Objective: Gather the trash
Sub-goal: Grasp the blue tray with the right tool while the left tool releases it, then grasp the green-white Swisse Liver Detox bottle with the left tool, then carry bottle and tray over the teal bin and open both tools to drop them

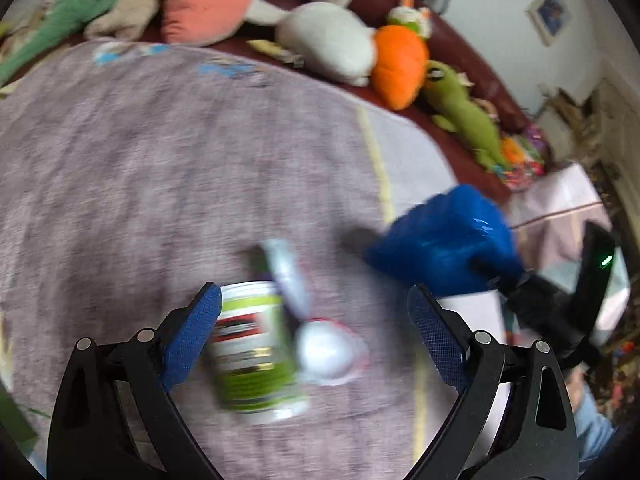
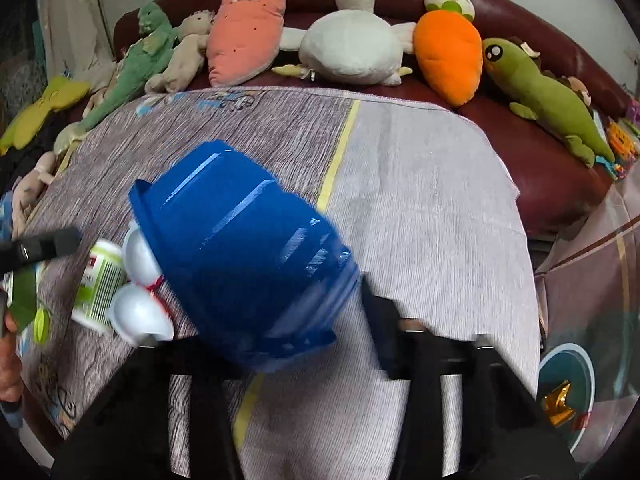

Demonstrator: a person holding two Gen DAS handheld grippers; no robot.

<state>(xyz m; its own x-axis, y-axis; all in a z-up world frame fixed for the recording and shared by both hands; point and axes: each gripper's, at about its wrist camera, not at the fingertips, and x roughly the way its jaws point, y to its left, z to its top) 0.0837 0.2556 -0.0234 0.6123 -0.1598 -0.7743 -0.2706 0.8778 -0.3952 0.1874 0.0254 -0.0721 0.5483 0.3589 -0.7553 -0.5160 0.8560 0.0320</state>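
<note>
A green-and-white can [image 1: 256, 348] lies on its side on the cloth-covered table, with white plastic cups [image 1: 324, 354] beside it. My left gripper [image 1: 316, 336] is open and hovers over them, its left pad next to the can. My right gripper [image 2: 304, 320] is shut on the rim of a blue plastic bin [image 2: 244, 264], held tilted with its mouth toward the can [image 2: 100, 284] and cups [image 2: 138, 312]. The bin also shows in the left wrist view [image 1: 444, 244], to the right of the can.
Several plush toys [image 2: 352, 44] lie along a dark red sofa [image 2: 552, 176] behind the table [image 2: 432, 200]. A round bin with gold wrappers [image 2: 564, 388] stands on the floor at the right. The table's edge curves close at right.
</note>
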